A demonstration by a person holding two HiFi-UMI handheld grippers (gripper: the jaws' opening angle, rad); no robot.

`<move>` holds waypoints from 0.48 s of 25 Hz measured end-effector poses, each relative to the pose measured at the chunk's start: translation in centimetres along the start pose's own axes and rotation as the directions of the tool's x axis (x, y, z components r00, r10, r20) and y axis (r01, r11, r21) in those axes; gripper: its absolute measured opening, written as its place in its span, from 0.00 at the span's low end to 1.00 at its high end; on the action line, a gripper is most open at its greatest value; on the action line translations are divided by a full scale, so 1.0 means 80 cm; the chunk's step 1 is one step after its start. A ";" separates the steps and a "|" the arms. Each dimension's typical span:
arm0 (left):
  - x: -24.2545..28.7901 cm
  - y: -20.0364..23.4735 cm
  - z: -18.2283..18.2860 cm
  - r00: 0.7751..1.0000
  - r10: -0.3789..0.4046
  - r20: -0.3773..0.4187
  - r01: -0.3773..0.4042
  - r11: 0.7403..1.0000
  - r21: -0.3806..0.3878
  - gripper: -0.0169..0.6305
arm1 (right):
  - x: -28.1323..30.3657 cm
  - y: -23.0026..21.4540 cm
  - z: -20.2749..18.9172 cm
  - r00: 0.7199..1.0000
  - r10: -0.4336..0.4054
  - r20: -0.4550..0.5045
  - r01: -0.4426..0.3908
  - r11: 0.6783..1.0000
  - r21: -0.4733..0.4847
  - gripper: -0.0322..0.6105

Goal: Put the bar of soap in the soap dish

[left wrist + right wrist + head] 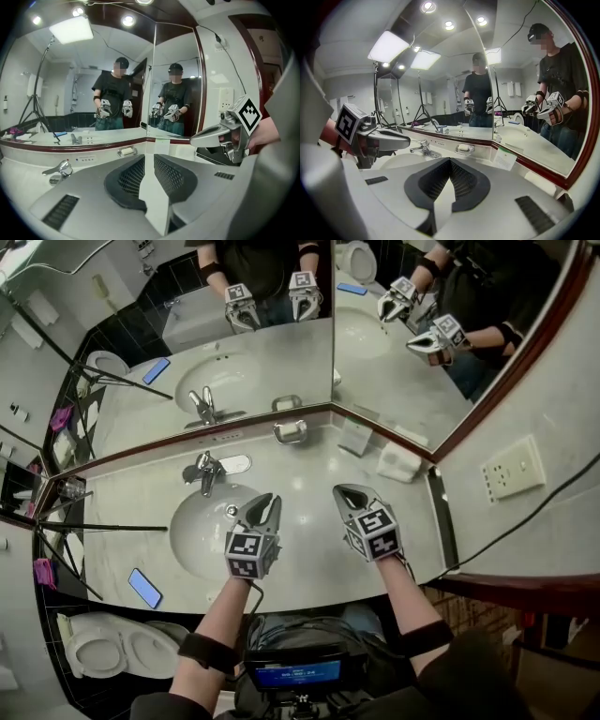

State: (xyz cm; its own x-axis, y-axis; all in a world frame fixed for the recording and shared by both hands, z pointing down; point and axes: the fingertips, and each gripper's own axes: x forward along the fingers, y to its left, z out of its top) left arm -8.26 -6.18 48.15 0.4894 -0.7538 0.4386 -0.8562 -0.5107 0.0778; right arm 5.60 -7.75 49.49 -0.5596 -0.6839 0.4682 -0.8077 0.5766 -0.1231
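Note:
A white bar of soap lies in the chrome soap dish fixed to the backsplash under the mirror corner. The soap dish shows ahead of my left gripper, and the soap dish also shows in the right gripper view. My left gripper hovers over the sink's right rim, jaws a narrow gap apart, with nothing between them. My right gripper hovers over the counter to its right, shut and empty. Both point toward the dish and are well short of it.
A faucet stands behind the sink basin. A blue phone lies at the counter's front left. A small card and a folded white towel sit at the back right. Mirrors line the two walls behind.

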 end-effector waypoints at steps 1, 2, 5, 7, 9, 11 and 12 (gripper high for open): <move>0.007 0.000 -0.001 1.000 -0.012 -0.013 0.012 1.000 0.019 0.14 | 0.005 0.001 -0.002 1.000 0.004 -0.004 -0.004 1.000 -0.001 0.08; 0.016 0.000 -0.001 0.999 -0.024 -0.027 0.025 0.999 0.041 0.18 | 0.010 0.000 -0.003 1.000 0.005 -0.008 -0.005 1.000 -0.001 0.08; 0.049 0.002 0.000 0.996 -0.058 -0.065 0.065 0.991 0.119 0.25 | 0.030 -0.005 -0.006 1.000 0.004 -0.018 -0.004 1.000 -0.002 0.08; 0.075 0.006 0.000 0.993 -0.081 -0.091 0.095 0.981 0.167 0.27 | 0.045 -0.008 -0.006 1.000 0.007 -0.018 -0.007 1.000 0.003 0.08; 0.103 0.013 0.001 0.987 -0.102 -0.127 0.127 0.968 0.214 0.34 | 0.062 -0.012 -0.006 1.000 0.008 -0.017 -0.008 1.000 0.010 0.08; 0.132 0.022 0.001 0.980 -0.115 -0.162 0.155 0.951 0.267 0.38 | 0.081 -0.019 -0.004 1.000 0.005 -0.017 -0.005 1.000 0.009 0.08; 0.147 0.028 0.000 0.977 -0.117 -0.179 0.167 0.941 0.293 0.39 | 0.090 -0.022 -0.005 1.000 0.004 -0.017 -0.003 1.000 0.010 0.08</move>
State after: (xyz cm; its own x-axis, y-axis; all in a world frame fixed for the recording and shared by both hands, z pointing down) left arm -4.40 -16.15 53.44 0.5489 -0.6027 0.5792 -0.6760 -0.7276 -0.1165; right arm 3.09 -13.54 53.41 -0.5593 -0.6739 0.4828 -0.8075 0.5746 -0.1333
